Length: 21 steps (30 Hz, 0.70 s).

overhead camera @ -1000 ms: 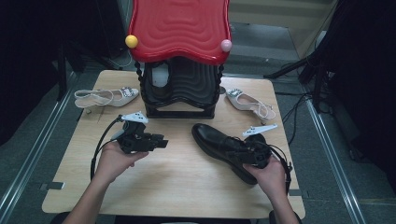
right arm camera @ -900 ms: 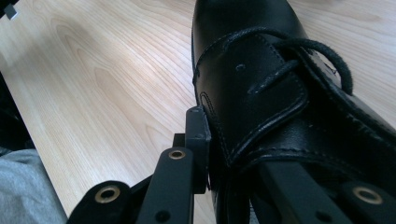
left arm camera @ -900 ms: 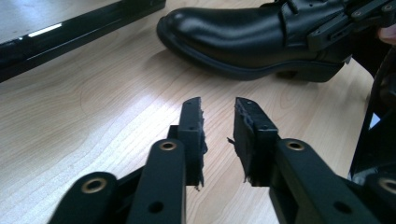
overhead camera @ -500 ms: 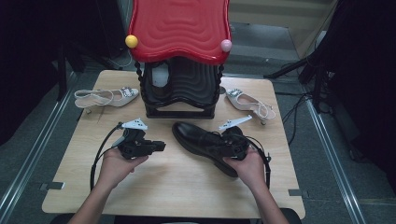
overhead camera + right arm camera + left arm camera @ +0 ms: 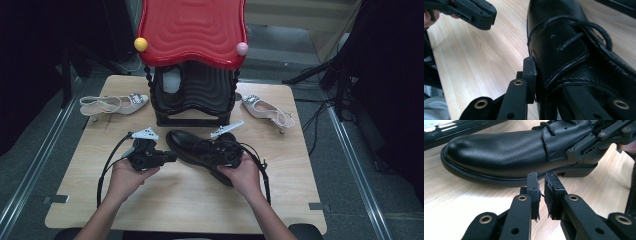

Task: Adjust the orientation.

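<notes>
A black leather lace-up shoe (image 5: 192,147) lies on its sole at the middle of the wooden table (image 5: 80,190), toe toward the left. My right gripper (image 5: 224,152) is shut on the shoe's side wall by the laces; in the right gripper view (image 5: 541,75) one jaw presses the outside of the shoe (image 5: 574,45) and the other sits inside the opening. My left gripper (image 5: 170,156) hovers just left of the toe, apart from it. In the left gripper view its jaws (image 5: 541,182) are shut with nothing between them, pointing at the shoe's sole edge (image 5: 499,157).
A black stand with a wavy red roof (image 5: 192,30) rises behind the shoe, with a yellow ball (image 5: 141,44) and a pink ball (image 5: 242,48) on its corners. One pale slingback heel (image 5: 112,104) lies at the back left, another (image 5: 267,111) at the back right.
My right gripper has carried the black shoe leftward to the table's middle, close to the left gripper. The left gripper has shifted a little nearer the person.
</notes>
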Each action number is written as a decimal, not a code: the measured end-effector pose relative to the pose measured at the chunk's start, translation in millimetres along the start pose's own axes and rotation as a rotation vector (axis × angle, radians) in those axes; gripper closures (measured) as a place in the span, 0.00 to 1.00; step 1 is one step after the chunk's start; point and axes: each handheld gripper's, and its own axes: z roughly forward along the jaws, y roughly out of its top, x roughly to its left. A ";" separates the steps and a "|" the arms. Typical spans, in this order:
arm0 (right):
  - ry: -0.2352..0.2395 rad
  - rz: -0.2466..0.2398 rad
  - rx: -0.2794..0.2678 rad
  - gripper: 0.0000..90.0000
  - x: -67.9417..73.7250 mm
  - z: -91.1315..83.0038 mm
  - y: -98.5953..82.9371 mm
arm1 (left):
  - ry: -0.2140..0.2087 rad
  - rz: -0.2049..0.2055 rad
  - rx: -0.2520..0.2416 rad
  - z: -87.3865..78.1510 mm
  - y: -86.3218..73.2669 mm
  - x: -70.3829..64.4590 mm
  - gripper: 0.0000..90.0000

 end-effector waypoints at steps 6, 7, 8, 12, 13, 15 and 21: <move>0.012 0.006 0.003 0.89 0.4 2.4 -3.3 | 0.001 -0.003 0.008 6.2 -1.5 -0.4 0.90; 0.008 0.006 0.000 0.88 1.3 2.6 -3.8 | 0.005 -0.003 0.015 7.9 -1.4 -0.4 0.89; 0.005 0.006 -0.008 0.87 1.8 2.2 -4.6 | 0.007 -0.003 0.014 9.1 -1.6 -0.8 0.89; 0.027 0.024 -0.018 0.79 0.3 -3.4 -6.1 | 0.004 0.000 0.017 11.4 -1.3 -1.8 0.89; 0.021 0.016 -0.016 0.79 0.6 -5.8 -7.2 | 0.001 0.002 0.015 11.7 -1.2 -2.0 0.89; 0.015 0.010 -0.025 0.79 0.6 -14.2 -9.7 | -0.002 0.002 0.017 12.0 -0.9 -2.5 0.90; -0.007 0.003 -0.088 0.96 -8.3 -51.5 -18.1 | -0.010 0.005 0.008 11.8 0.1 -5.2 0.96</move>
